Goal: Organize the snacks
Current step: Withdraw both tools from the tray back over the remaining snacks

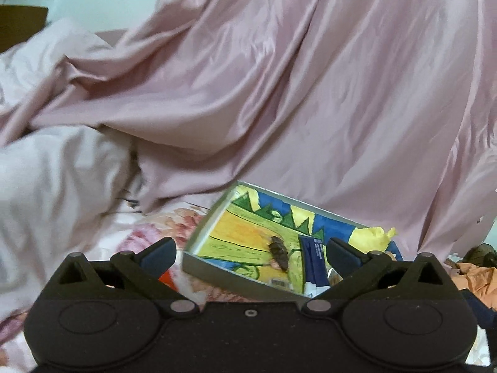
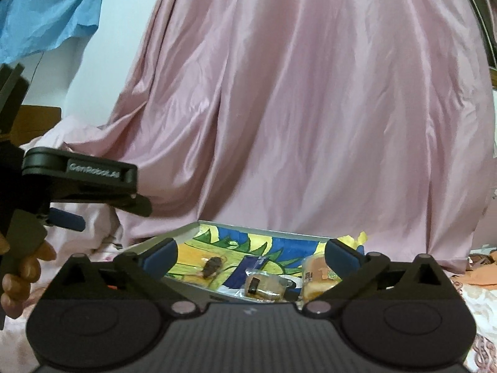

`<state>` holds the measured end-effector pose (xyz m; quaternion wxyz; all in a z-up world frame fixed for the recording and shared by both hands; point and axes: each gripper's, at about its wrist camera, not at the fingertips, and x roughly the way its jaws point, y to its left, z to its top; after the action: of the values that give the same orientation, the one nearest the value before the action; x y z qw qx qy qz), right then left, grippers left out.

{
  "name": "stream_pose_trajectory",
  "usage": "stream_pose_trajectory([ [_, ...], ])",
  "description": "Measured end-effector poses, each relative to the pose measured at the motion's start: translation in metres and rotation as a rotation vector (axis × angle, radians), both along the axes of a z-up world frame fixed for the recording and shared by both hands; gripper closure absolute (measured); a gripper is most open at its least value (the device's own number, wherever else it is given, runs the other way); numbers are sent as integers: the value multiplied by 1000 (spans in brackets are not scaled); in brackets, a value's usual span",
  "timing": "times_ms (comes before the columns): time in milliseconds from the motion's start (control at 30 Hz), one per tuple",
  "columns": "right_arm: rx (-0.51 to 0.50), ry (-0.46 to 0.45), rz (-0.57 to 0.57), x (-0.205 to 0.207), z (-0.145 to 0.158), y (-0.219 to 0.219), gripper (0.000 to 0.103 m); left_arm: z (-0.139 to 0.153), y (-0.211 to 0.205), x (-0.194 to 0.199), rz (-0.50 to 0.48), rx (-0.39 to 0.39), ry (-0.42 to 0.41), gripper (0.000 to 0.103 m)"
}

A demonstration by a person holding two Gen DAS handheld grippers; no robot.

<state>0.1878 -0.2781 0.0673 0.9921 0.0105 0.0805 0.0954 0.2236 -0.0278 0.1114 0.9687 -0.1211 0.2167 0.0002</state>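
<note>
Both the left gripper (image 1: 250, 250) and right gripper (image 2: 250, 253) stand spread, empty (probably backing off); snacks (image 2: 264, 286) lie in the painted tray (image 2: 264, 233) at twelve o'clock, seemingly gathered there deliberately.

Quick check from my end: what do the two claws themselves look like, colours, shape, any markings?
Both are matte black plastic. The left claw and right claw each have a broad body with two round discs, silver pivot pins, angular linkage arms and dark blue finger pads. Seen side-on from the right wrist view, the left claw carries raised "GenRobot.AI" lettering. No cables or sleeves show.
</note>
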Motion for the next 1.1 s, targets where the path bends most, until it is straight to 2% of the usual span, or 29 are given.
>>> stream_pose_trajectory([
  [167,23,2,-18,-32,8,-1,0,7,7,-39,6,36,-33,1],
  [400,29,41,-35,-74,1,0,0,2,20,-93,6,80,-43,1],
  [800,24,110,-26,-125,-16,12,0,-34,40,-160,-3,116,32,1],
  [1100,16,180,-3,-145,-28,22,0,-61,49,-185,-28,161,81,1],
])
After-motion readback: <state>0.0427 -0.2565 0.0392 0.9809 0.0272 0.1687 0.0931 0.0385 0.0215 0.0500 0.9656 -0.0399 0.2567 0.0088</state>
